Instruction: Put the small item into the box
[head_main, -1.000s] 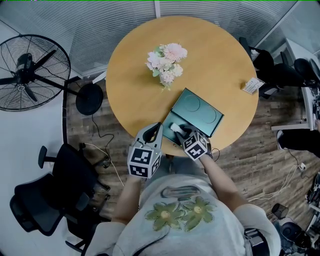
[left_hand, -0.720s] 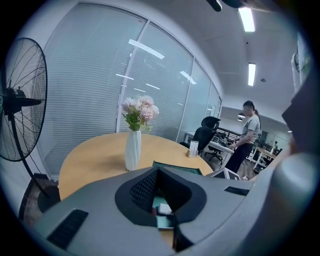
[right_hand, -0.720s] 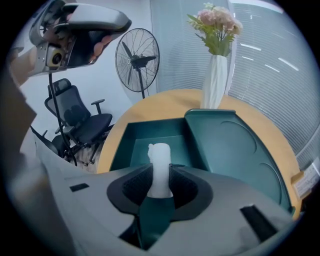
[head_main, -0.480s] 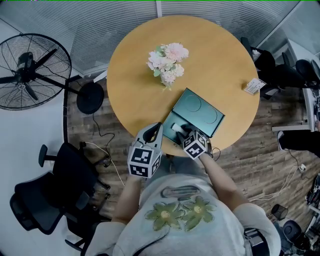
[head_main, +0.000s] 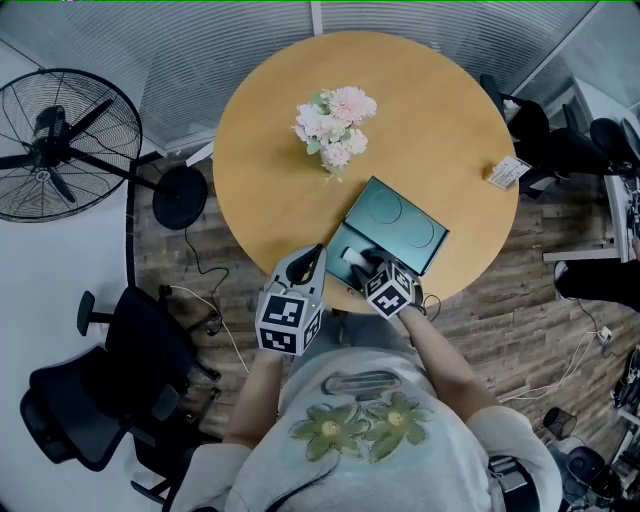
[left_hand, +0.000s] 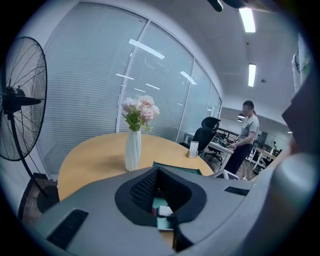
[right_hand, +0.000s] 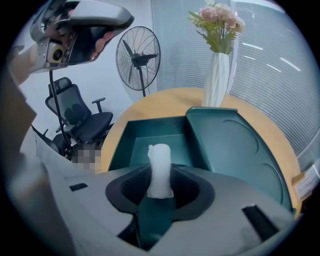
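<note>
While nothing has shifted in half a second, the right gripper (head_main: 360, 262) pinches the white small item (right_hand: 160, 170) over the open teal box (right_hand: 150, 132) tray. Item's long axis runs along the jaws, free end pointing out past the fingertips. Left gripper (head_main: 316, 254) is pressed together, empty, beside the box.

Both grippers are being held close in front of the torso, elbows bent. Left gripper (head_main: 310, 259) is being held level, jaws drawn together, nothing between them. Right gripper (head_main: 361, 266) is being angled forward and left, jaws being pressed on an upright small white item (right_hand: 160, 170).
</note>
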